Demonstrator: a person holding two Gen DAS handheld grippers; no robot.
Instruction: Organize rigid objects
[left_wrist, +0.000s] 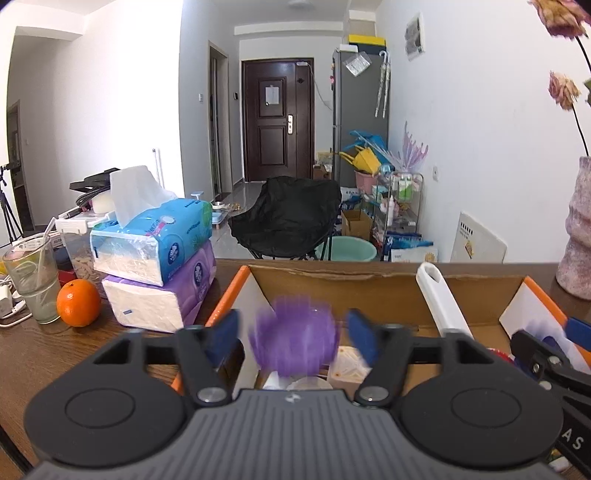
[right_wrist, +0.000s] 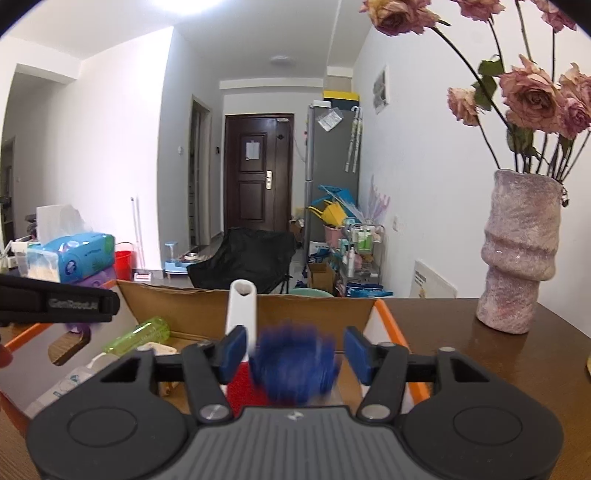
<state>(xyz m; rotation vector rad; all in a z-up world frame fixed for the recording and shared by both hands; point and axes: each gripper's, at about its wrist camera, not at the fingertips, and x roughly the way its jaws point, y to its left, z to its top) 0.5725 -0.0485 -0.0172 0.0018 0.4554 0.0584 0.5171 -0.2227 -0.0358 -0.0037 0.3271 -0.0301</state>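
Box: the cardboard box (left_wrist: 332, 280) sits at my 12 o'clock, collecting the rigid items.
Left gripper (left_wrist: 293, 334): jaws apart; I see a blurred purple object (left_wrist: 293, 341) between them, seemingly dropping in.
Right gripper (right_wrist: 295, 349): jaws apart; a blurred blue object (right_wrist: 293, 363) sits between them, above the box.

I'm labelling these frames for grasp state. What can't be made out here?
- Purple object, left wrist view: motion-blurred between the left gripper's open fingers; identity unclear.
- Blue object, right wrist view: blurred the same way at the right gripper.
- Cardboard box floor: hidden by both gripper bodies.
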